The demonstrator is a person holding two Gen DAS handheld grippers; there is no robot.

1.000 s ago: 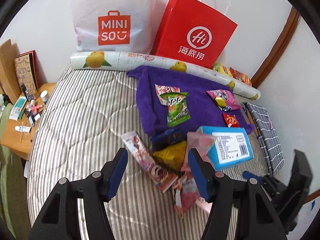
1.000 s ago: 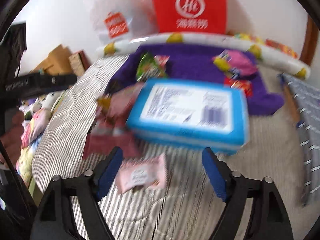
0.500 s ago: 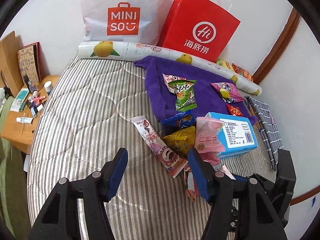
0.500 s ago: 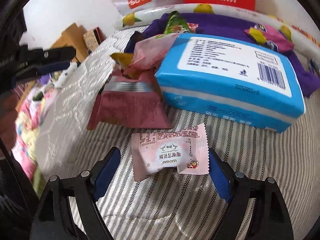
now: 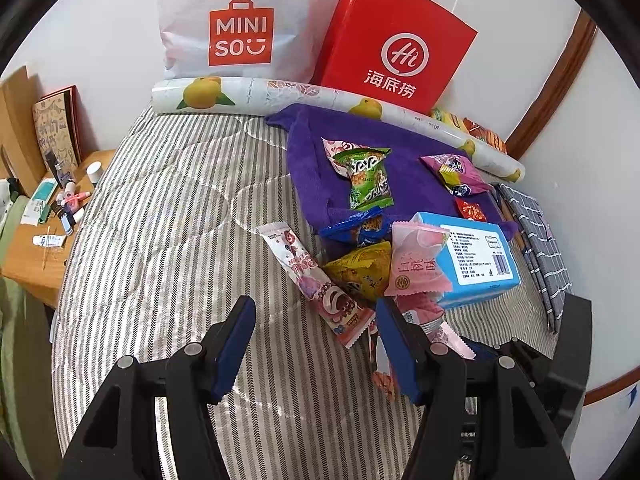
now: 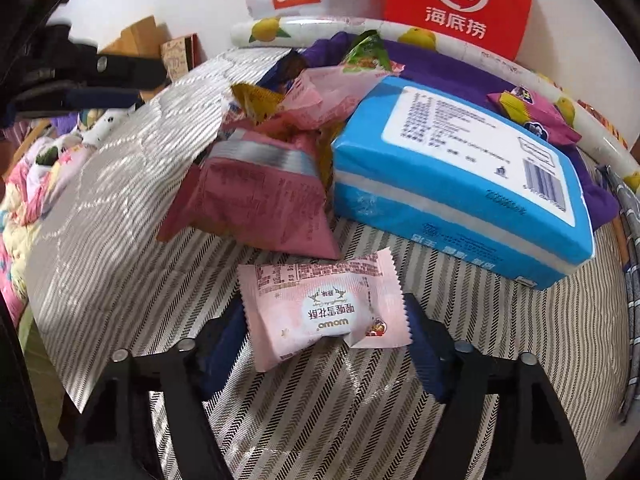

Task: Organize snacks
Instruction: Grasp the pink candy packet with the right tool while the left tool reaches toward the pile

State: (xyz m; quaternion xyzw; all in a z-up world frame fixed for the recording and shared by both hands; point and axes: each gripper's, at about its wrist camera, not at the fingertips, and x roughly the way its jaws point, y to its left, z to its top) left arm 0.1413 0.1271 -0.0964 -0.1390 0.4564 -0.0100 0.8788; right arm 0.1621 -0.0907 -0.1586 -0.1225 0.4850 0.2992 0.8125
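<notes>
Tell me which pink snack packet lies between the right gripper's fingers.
The small pale pink packet alone on the striped mattress; the darker pink one lies farther away, in the pile.

A pale pink snack packet (image 6: 325, 312) lies on the grey-and-white striped mattress (image 5: 168, 216) beside a blue pack (image 6: 460, 184).

Red paper bag (image 5: 394, 44), purple towel (image 5: 312, 160)

Between the right gripper's (image 6: 324, 344) matt blue fingers (image 6: 424, 356), a pale pink snack packet (image 6: 324, 312) of smooth, faintly glossy film is lying on the woven striped mattress cloth (image 6: 360, 408). Just ahead, a blue pack (image 6: 452, 184) is showing shiny plastic wrap beside a crinkled dark pink foil packet (image 6: 260, 200). Farther ahead, a purple towel (image 5: 316, 184) is looking plush beneath a glossy red paper bag (image 5: 396, 44).
</notes>
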